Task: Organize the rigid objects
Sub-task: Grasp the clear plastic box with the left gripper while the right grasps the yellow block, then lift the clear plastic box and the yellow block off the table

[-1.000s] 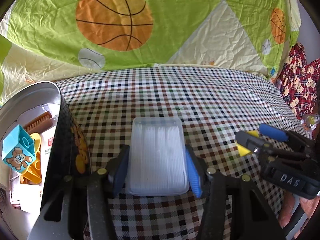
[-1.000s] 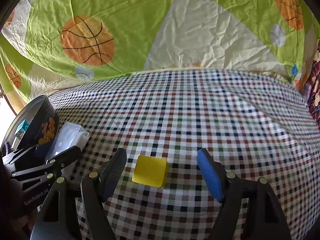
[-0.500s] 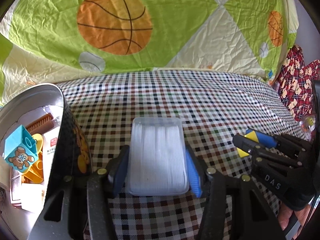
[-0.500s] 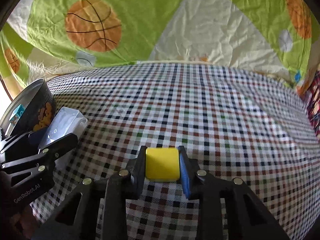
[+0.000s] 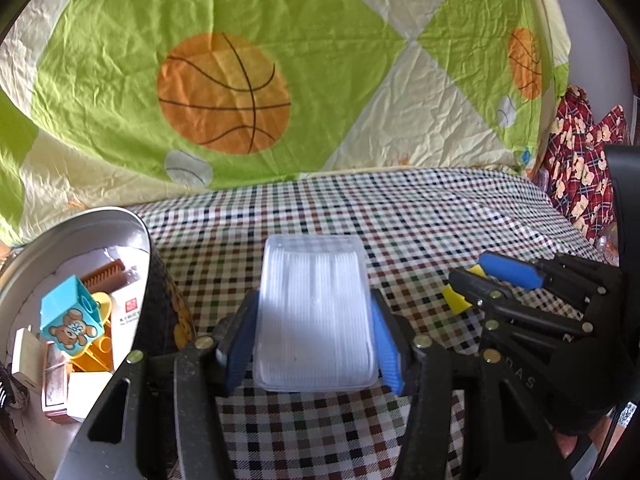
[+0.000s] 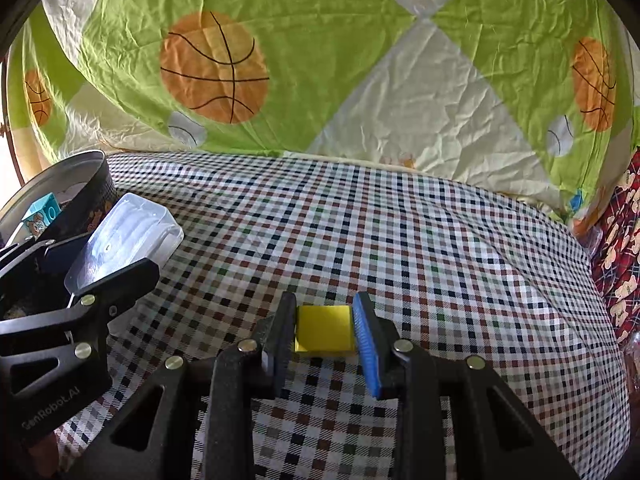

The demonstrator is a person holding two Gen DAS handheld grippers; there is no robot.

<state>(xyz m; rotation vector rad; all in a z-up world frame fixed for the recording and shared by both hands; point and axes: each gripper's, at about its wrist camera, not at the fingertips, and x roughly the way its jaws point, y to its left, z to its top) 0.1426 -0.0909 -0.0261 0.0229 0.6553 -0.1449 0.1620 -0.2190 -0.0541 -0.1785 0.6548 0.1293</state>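
A clear plastic box [image 5: 314, 316] is clamped between the blue pads of the left gripper [image 5: 314, 344], just beside the dark outer wall of a round metal tin [image 5: 158, 304] at the left edge of the checked cloth [image 6: 400, 240]. Inside the tin a blue bear block [image 5: 70, 320], a brown comb [image 5: 104, 280] and other small pieces are seen. A yellow block [image 6: 324, 328] is pinched in the closed right gripper [image 6: 324, 330], over the near middle of the cloth. A green basketball quilt [image 6: 320, 60] is spread behind the far edge.
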